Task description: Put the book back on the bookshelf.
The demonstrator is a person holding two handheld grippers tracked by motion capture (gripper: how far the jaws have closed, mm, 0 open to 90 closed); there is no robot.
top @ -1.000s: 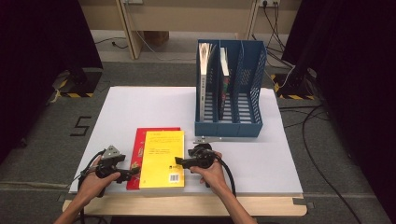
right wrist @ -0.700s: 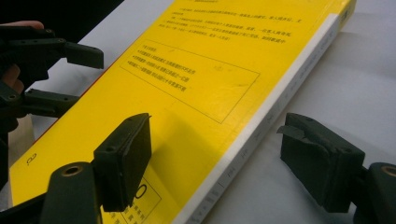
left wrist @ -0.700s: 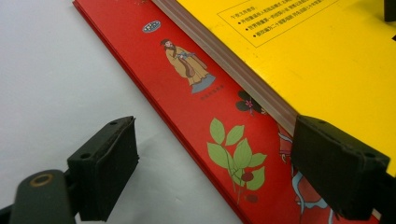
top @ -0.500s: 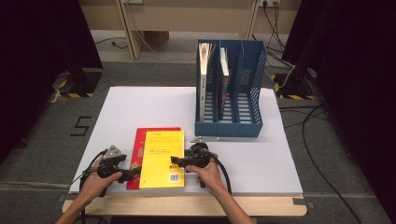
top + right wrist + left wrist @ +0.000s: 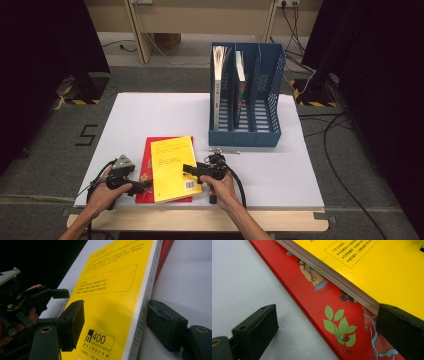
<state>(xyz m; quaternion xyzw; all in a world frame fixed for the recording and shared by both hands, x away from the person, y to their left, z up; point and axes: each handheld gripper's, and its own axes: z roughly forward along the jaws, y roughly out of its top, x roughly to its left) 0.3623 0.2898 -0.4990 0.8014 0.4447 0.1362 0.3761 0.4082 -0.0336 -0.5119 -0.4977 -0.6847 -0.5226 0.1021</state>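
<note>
At the lower centre of the high view, the right gripper (image 5: 192, 169) sits at the right edge of the yellow paperback book (image 5: 174, 168). In the right gripper view its fingers (image 5: 73, 322) straddle the near right edge of that book: one finger hangs above the yellow cover, the other stands on the bench just beside the white spine. The fingers have just been closing, with the book edge between them; neither pad presses on it.

At the lower left of the high view, the left gripper (image 5: 144, 185) lies at the left edge of the flat red picture book (image 5: 145, 165). In the left gripper view its fingers (image 5: 257, 330) are spread wide and have just been opening: one stands over the bare bench, the other at the page edge of the yellow book. They grip nothing.

The yellow book lies flat on top of the red book, near the front edge of the white-topped bench (image 5: 150, 115), left of centre.

Farther back, right of centre, a blue plastic three-slot file rack (image 5: 245, 132) stands upright. Books stand upright in its left and middle slots.
</note>
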